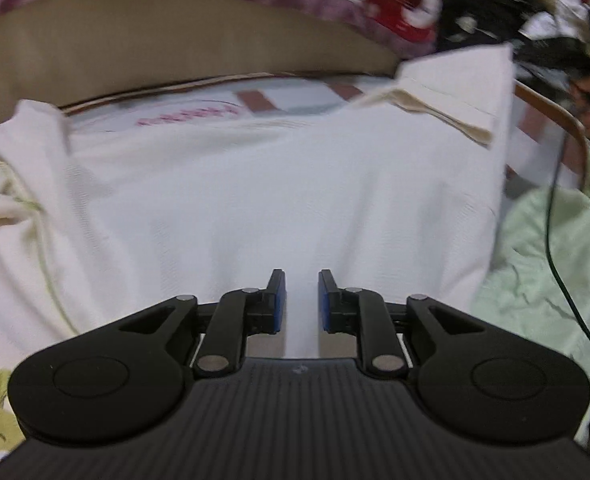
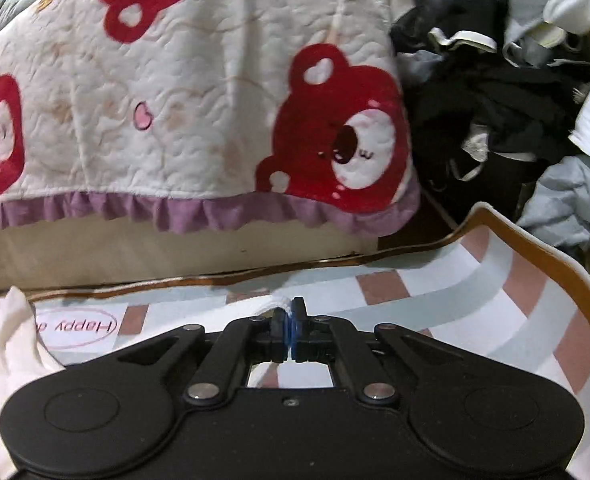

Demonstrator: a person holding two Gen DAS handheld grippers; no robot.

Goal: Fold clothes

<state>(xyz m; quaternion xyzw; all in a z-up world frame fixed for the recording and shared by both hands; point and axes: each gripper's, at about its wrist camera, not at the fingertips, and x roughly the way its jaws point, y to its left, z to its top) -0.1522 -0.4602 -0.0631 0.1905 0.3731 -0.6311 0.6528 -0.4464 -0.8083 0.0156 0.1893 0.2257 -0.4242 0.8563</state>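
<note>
A white garment (image 1: 255, 200) lies spread over a checked mat (image 1: 263, 100) and fills most of the left wrist view. Its far right corner (image 1: 455, 92) stands lifted, showing a folded hem. My left gripper (image 1: 302, 300) hovers low over the garment's near part. Its blue pads stand a little apart, with only white cloth showing in the gap and nothing pinched. In the right wrist view my right gripper (image 2: 290, 320) is shut on a ribbed white edge of the garment (image 2: 277, 305) above the mat (image 2: 475, 288). More of the white garment (image 2: 7, 344) bunches at the left.
A quilt with red bears and a purple frill (image 2: 195, 100) hangs over a beige base (image 2: 135, 252) behind the mat. A heap of dark and pale clothes (image 2: 495, 100) lies at the right. Light green cloth (image 1: 543, 260) and a black cable (image 1: 551, 220) sit right of the garment.
</note>
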